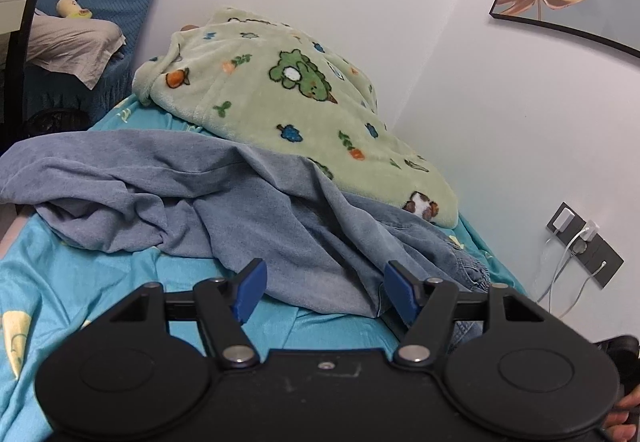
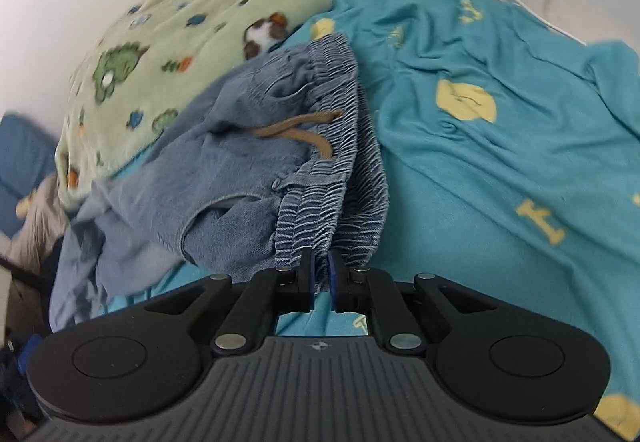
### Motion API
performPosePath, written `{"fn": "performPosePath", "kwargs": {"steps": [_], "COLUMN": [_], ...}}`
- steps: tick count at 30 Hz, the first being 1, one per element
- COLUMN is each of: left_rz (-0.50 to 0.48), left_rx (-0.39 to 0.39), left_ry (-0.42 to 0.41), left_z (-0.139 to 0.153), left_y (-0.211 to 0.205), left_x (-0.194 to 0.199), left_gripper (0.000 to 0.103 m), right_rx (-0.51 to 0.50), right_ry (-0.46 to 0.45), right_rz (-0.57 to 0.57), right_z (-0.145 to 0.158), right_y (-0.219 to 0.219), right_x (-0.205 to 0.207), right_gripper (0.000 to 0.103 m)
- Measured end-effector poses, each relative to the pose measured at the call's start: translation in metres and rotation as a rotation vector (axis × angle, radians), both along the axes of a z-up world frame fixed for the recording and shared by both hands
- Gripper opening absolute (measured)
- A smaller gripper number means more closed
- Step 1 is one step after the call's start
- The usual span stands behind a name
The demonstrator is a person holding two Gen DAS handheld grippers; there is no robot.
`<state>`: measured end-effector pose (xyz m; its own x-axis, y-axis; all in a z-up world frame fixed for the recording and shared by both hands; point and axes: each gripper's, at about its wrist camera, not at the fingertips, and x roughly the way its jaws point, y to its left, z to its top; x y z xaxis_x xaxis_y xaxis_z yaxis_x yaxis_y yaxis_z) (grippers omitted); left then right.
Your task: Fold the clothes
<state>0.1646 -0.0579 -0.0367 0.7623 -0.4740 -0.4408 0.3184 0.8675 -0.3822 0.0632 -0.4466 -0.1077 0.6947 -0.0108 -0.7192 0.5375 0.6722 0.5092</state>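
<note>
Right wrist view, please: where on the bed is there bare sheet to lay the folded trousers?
Free: the teal sheet right of the denim trousers' waistband, out to the wall side. Crowded: the left, where the trousers, a bluish garment and the green fleece blanket overlap.

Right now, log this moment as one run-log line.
step: fold clothes | right gripper: shut on denim pants at elastic waistband | left gripper: open, holding nothing, over pants | surface: teal bedsheet | fold: not yet made
</note>
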Motion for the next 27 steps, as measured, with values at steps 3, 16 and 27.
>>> {"fn": "performPosePath", "kwargs": {"steps": [3, 16, 27], "left_rz": [0.002, 0.022, 0.051], "left_rx": [0.001, -0.009, -0.014], "left_ry": [0.000, 0.026, 0.068], "left_z": [0.000, -0.005, -0.015], "left_y": [0.001, 0.008, 0.011], "left_x": [-0.002, -0.003, 0.004], "left_gripper": [0.062, 0.063, 0.063], "right_rx": [0.145, 0.470, 0.274], "right_ry": [-0.068, -0.082, -0.135], "right_rz": [-0.110, -0.215, -0.340], "right_z": [-0.007, -0.046, -0.044], "right_y": [-0.006, 0.007, -0.016], "right_x": [-0.015, 0.022, 0.062], "right_gripper": [0.023, 0.075, 0.031]}}
